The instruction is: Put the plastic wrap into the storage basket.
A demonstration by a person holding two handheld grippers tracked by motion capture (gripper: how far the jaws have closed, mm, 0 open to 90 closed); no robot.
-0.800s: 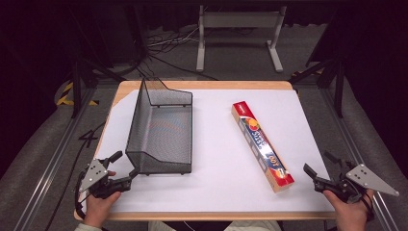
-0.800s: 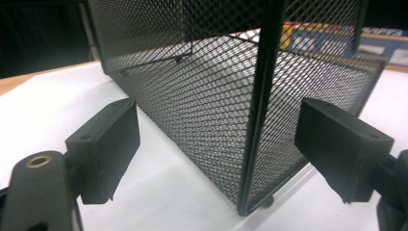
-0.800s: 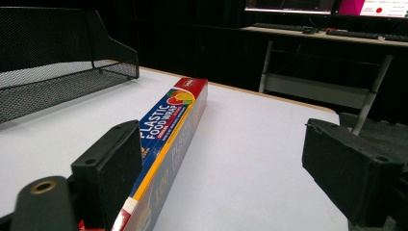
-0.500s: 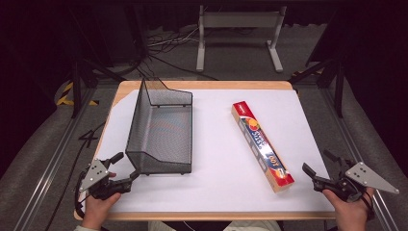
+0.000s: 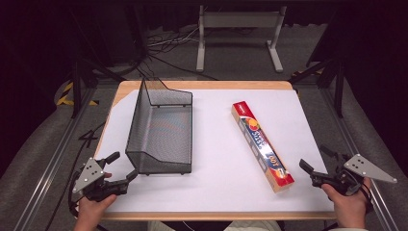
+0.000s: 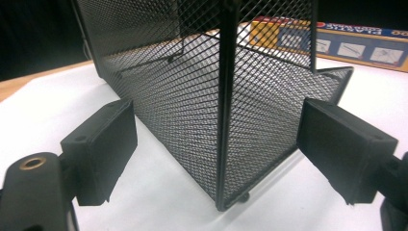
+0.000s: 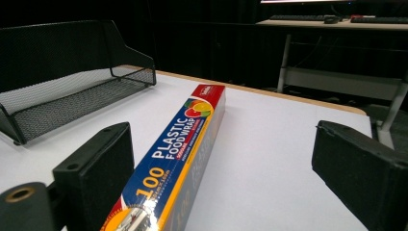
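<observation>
Tools gape wide: our left tool [image 5: 121, 168] faces the mesh tray's [image 5: 161, 126] near-left corner; our right tool [image 5: 315, 161] waits beside the wrap box [image 5: 261, 144], near the tabletop's [image 5: 216, 168] near-right corner.

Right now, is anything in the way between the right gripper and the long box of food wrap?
Nothing visible. The right gripper sits open just beside the near end of the plastic wrap box, with bare white tabletop between them. The mesh tray stands off to the side.
</observation>
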